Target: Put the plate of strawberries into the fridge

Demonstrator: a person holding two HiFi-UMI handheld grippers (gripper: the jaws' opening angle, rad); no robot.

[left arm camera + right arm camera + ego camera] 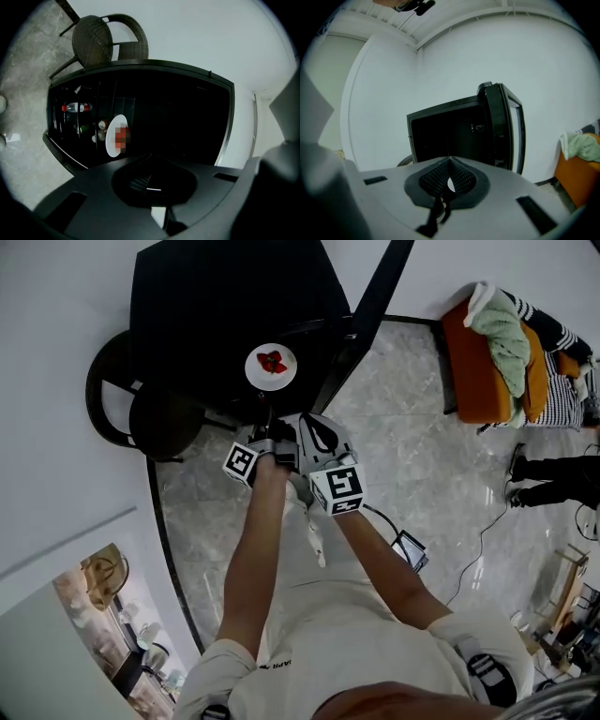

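My jaws are pressed together on both sides and hold nothing: left gripper (149, 183), right gripper (449, 180). Ahead of the left jaws and well apart from them, one white plate (110, 143) lies flat, face up, inside the open fridge (187, 108). It is round, so it has no long axis. I cannot count the strawberries (272, 362) on it. One bottle (76, 107) lies near it.

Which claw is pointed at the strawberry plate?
The black left claw: its view shows the white plate inside the fridge. The grey right claw sees only the fridge, no plate.
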